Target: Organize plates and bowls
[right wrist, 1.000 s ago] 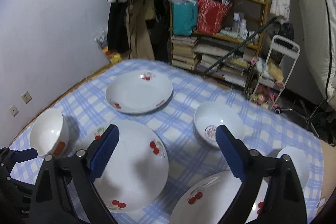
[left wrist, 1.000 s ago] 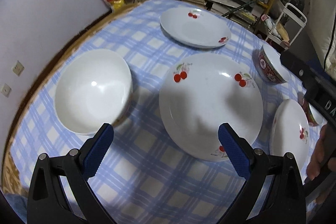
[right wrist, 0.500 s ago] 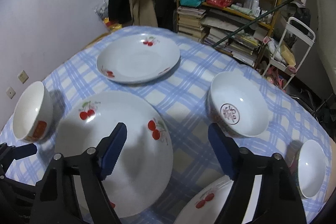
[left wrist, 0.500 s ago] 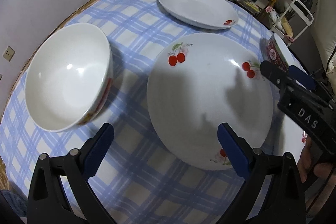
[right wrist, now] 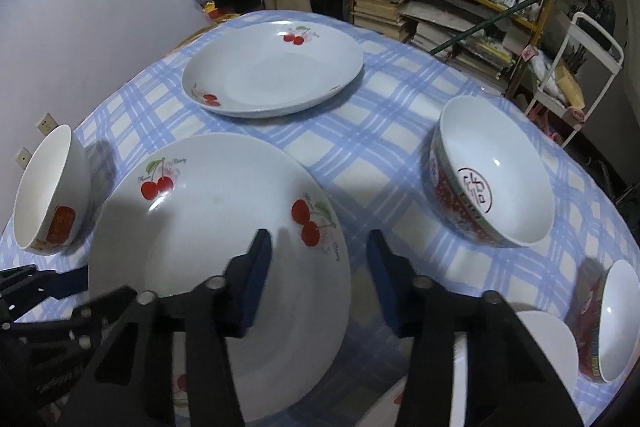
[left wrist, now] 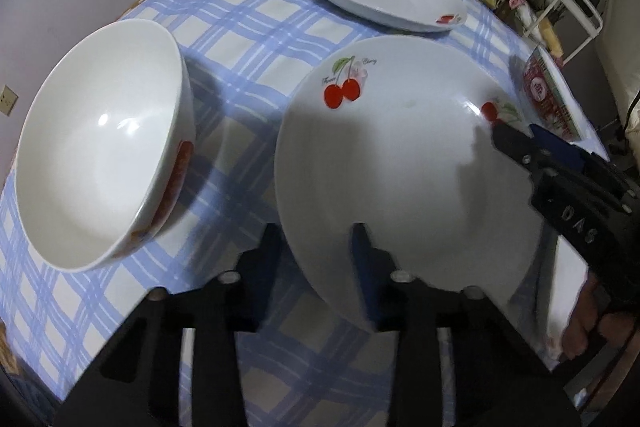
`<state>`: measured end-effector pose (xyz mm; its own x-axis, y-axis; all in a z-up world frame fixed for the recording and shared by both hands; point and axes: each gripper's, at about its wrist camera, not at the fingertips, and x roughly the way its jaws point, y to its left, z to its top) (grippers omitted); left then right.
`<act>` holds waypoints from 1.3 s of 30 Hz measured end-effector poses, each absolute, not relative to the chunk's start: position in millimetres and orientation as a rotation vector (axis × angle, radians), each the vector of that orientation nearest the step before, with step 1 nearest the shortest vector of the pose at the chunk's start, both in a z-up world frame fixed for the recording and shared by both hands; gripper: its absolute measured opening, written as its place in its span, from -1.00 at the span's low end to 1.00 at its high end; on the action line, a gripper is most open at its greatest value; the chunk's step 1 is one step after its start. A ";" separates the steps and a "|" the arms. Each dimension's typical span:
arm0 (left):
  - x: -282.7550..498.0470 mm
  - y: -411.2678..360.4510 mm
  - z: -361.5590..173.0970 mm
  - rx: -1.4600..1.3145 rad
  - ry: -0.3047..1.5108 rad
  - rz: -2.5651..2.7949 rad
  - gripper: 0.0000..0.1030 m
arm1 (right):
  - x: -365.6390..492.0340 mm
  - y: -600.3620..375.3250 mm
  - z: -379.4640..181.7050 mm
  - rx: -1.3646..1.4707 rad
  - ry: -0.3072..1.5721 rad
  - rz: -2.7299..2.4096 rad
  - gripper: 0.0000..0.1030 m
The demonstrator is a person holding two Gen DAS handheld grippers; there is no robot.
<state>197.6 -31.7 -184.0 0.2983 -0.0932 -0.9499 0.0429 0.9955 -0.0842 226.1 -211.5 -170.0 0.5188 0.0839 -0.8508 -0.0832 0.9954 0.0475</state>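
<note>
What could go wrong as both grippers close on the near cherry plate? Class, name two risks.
1. The left gripper and right gripper, jaws closing, each straddle only the thin rim of the cherry plate; uneven lifting could tilt or drop it.
2. The white bowl sits close beside the plate and could get knocked.

Left of near plate point(left wrist: 400, 155): a strip of bare cloth point(left wrist: 240, 131) is bounded by the white bowl point(left wrist: 96, 147).
Beyond it: the far plate point(right wrist: 272, 71) is set across the way, with a narrow gap between.
Right side: open checked cloth is flanked by the red-patterned bowl point(right wrist: 492, 171) and a small bowl point(right wrist: 612, 319).
</note>
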 end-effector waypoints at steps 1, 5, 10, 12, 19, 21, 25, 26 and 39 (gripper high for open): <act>198.2 -31.1 -184.3 -0.045 1.260 -0.090 -0.39 | 227.0 -211.9 -171.7 0.010 1.032 0.109 -0.36; 200.6 -31.6 -185.3 -0.044 1.260 -0.104 -0.43 | 227.5 -215.9 -175.6 0.024 1.051 0.106 -0.51; 203.2 -35.5 -185.1 0.001 1.274 -0.132 -0.43 | 228.4 -218.6 -176.7 0.025 1.059 0.103 -0.65; 205.1 -34.2 -185.6 -0.007 1.276 -0.134 -0.43 | 228.9 -218.8 -176.8 0.022 1.062 0.109 -0.65; 215.6 -26.2 -187.3 -0.064 1.284 -0.146 -0.43 | 233.2 -224.5 -180.7 0.060 1.092 0.160 -0.65; 217.8 -24.3 -187.7 -0.076 1.284 -0.157 -0.47 | 234.5 -228.5 -182.8 0.102 1.097 0.177 -0.65; 216.4 -25.6 -183.4 -0.048 1.258 -0.189 -0.51 | 235.7 -233.0 -184.2 0.158 1.101 0.187 -0.66; 216.1 -26.2 -182.3 -0.044 1.256 -0.192 -0.51 | 235.7 -234.2 -184.3 0.175 1.101 0.186 -0.66; 204.1 -22.6 -175.2 -0.034 1.262 -0.199 -0.51 | 221.2 -230.7 -178.8 0.164 1.114 0.197 -0.69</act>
<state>204.1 -22.6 -175.2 0.2894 -0.1683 -0.9423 0.1304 0.9822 -0.1354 221.2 -230.7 -178.8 0.4266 0.2382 -0.8725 -0.0748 0.9707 0.2284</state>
